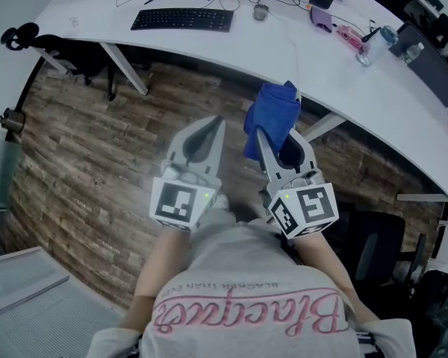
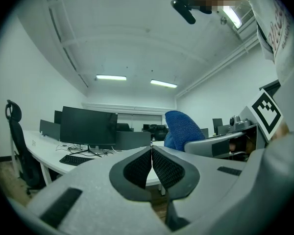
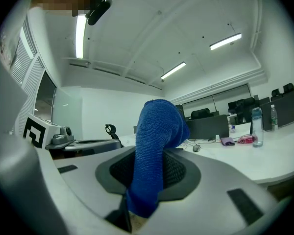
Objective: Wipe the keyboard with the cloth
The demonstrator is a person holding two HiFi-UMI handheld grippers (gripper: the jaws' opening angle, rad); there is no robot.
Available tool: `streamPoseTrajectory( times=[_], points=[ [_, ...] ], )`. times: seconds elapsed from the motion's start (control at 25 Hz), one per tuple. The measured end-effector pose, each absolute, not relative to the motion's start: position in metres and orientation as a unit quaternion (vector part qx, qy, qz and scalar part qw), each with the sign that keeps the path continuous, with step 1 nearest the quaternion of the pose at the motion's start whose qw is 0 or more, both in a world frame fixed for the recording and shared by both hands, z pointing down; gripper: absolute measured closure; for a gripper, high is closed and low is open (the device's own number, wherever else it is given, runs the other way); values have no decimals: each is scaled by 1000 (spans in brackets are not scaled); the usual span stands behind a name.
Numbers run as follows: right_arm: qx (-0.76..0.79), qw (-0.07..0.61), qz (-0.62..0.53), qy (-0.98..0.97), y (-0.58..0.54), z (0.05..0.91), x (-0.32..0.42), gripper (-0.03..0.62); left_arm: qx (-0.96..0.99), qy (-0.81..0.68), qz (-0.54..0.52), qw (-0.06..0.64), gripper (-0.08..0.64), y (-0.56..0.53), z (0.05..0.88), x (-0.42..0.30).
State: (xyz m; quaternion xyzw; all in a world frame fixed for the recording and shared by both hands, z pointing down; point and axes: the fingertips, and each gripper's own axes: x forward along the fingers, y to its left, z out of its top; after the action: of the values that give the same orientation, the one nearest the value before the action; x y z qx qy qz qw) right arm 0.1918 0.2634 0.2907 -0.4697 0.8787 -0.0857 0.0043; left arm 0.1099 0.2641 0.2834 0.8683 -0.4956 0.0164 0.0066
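A black keyboard (image 1: 182, 19) lies on the far part of the white desk (image 1: 284, 58), well ahead of both grippers; it shows small in the left gripper view (image 2: 77, 159) too. My right gripper (image 1: 263, 142) is shut on a blue cloth (image 1: 272, 118), which bunches up above its tips and hangs through the pads (image 3: 152, 151). The cloth (image 2: 182, 129) also shows to the right in the left gripper view. My left gripper (image 1: 216, 125) is held beside it over the wooden floor, shut with its pads touching (image 2: 151, 166) and nothing between them.
A monitor (image 2: 88, 126) stands behind the keyboard. A mouse (image 1: 260, 11), cables, a purple item (image 1: 321, 18), a pink item (image 1: 351, 37) and a bottle (image 1: 367, 49) lie along the desk. Black chairs stand at the left (image 1: 52, 47) and lower right (image 1: 377, 248).
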Motion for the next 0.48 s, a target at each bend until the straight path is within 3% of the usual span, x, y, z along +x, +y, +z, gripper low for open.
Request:
streamPoseTrajectory(
  times=[0.48],
  points=[
    [-450, 8, -83, 889, 221, 288, 121, 492, 856, -517, 13, 1, 554, 228, 282, 39]
  ],
)
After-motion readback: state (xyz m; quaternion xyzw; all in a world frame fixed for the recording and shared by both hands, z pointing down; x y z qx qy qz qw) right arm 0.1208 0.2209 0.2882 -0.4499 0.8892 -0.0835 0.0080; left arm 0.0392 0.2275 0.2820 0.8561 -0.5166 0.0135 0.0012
